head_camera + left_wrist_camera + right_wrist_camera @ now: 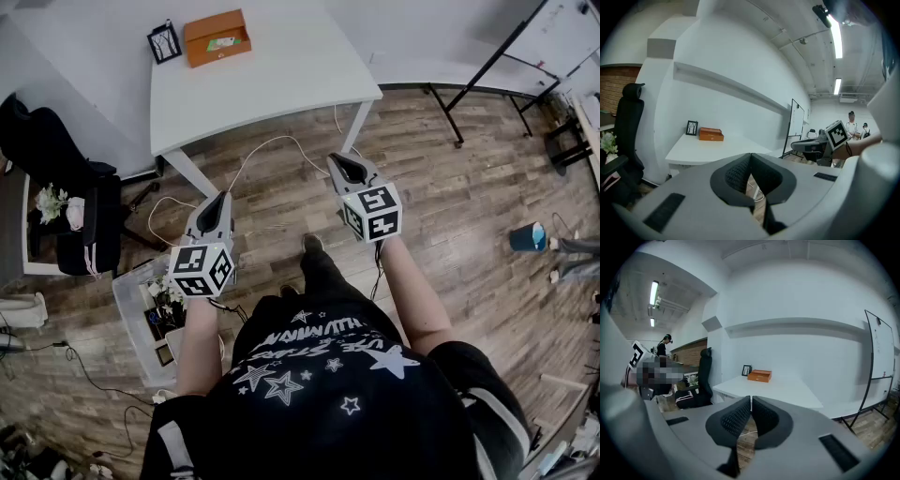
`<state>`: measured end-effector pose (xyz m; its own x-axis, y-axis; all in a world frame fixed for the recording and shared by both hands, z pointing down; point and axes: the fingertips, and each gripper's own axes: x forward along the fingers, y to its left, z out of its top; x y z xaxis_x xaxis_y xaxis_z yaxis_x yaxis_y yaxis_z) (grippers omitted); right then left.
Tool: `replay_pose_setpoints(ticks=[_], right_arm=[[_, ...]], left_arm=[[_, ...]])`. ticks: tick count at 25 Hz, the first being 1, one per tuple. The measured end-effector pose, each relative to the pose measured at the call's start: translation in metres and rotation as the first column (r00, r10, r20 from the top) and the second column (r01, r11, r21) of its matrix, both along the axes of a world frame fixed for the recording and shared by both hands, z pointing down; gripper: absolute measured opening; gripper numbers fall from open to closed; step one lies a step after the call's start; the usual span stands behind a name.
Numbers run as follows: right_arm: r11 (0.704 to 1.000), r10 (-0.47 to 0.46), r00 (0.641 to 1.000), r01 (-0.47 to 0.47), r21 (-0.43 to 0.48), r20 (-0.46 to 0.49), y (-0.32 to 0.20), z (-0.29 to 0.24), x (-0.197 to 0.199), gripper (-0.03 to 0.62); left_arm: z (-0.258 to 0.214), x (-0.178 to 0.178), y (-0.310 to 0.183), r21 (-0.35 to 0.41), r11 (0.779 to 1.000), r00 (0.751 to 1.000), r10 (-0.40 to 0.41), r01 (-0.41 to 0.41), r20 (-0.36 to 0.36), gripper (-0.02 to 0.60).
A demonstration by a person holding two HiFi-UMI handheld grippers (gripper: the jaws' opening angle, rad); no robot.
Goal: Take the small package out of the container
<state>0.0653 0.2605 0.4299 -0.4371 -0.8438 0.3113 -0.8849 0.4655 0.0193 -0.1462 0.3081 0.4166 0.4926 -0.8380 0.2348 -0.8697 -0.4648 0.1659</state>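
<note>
Lying far beyond fingertips (737, 419): orange box (759, 376)

Bright ceiling tubes (836, 37), fisheye-warped edges

White table (272, 84), orange box (217, 37) on it, black picture frame (164, 42) just beside

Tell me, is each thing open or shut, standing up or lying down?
Grey left gripper: shut, empty.
Grey right gripper: shut, empty.
Orange rectangular box: lid closed, on the white table.
Black picture frame: standing upright beside the box.
Clear plastic bin: no lid, clutter inside.
</note>
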Motion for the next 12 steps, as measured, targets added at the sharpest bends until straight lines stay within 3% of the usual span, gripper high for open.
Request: replay_pose_setpoints(ticks=[12], right_arm=[[1.000, -0.013, 1.000, 0.013, -0.028, 0.014, -0.029, 0.011, 0.008, 0.046]], left_arm=[[0.012, 0.011, -0.026, -0.038, 0.999, 1.000, 0.000, 0.000, 0.011, 0.018]])
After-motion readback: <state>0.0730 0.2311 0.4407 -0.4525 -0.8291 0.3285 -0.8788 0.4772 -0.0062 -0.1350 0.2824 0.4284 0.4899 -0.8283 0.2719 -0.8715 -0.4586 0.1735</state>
